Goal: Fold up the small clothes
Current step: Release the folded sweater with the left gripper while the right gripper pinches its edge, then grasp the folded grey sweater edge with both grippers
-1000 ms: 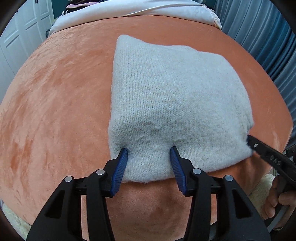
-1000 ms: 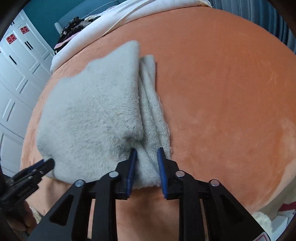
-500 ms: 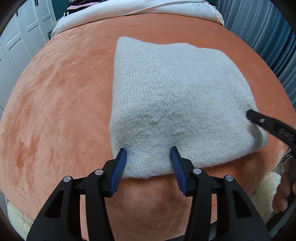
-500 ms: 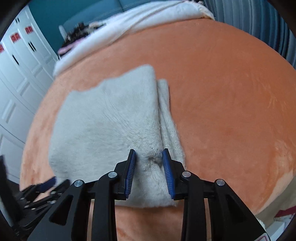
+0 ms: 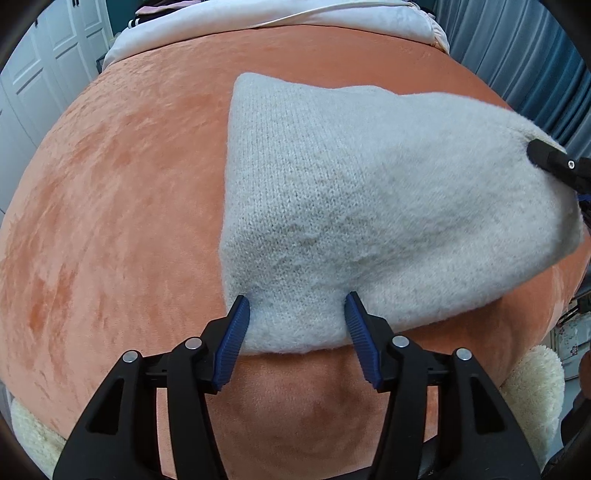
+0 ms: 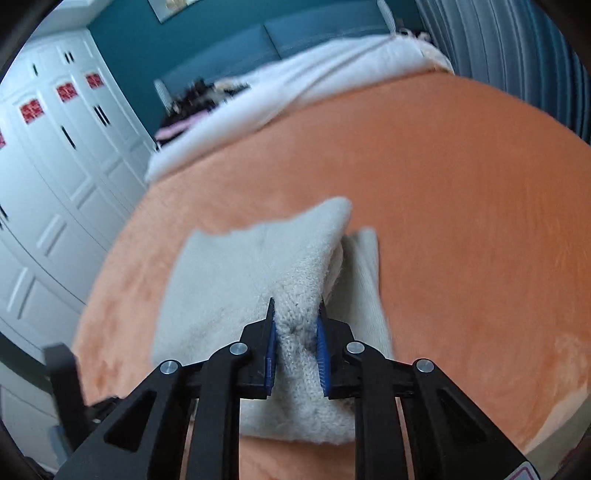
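From the left wrist, the grey knit garment (image 5: 369,206) lies on the orange blanket (image 5: 110,221) with bare plush to its left, the left gripper (image 5: 297,314) spread wide astride its near edge; from the right wrist, the right gripper (image 6: 295,332) pinches a raised fold of it.

A bed (image 5: 110,221) covered by an orange plush blanket (image 6: 461,221) carries everything here. A pale grey knitted garment (image 5: 351,206) lies folded on the blanket, right of the middle, its near edge close to the bed's near side. At the far end, white bedding (image 5: 277,22) lies bunched across the bed, with dark, blurred clothing (image 6: 195,99) at its left end.
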### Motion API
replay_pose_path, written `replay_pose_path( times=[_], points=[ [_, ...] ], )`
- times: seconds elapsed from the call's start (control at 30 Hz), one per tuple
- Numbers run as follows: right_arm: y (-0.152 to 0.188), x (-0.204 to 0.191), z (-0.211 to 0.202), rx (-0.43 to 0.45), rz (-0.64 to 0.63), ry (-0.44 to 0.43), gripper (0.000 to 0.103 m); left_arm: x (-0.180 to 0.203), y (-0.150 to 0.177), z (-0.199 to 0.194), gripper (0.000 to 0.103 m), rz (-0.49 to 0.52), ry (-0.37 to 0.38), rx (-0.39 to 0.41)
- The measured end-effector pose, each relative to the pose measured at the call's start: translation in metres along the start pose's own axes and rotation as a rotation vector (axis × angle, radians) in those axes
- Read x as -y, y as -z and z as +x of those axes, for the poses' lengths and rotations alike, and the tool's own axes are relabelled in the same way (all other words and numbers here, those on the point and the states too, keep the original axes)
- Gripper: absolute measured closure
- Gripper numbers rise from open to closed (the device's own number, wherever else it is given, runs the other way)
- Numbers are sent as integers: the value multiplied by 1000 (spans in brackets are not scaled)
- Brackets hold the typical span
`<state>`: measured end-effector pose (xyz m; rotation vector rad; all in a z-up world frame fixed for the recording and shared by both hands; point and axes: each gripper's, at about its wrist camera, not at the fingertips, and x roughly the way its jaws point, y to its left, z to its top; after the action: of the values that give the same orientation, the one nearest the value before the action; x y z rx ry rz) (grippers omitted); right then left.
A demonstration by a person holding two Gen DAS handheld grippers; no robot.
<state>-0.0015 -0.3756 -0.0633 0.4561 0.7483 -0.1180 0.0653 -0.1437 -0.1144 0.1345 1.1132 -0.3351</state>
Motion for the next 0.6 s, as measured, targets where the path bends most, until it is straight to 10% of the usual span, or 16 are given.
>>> replay_pose_path(
  times=[0.1,0.27,0.47,0.6],
  points=[
    [29,33,70,-212,22,126,85,3,1,6,50,14,-14,-11],
    [16,24,29,-97,56,73,84,3,2,6,50,24,-16,-7],
    [28,26,46,-173,14,133,74,-2,0,-3,48,3,16,-4],
    [22,25,14,-92,75,122,60,-17,-6,-32,23,-106,149,58]
  ],
)
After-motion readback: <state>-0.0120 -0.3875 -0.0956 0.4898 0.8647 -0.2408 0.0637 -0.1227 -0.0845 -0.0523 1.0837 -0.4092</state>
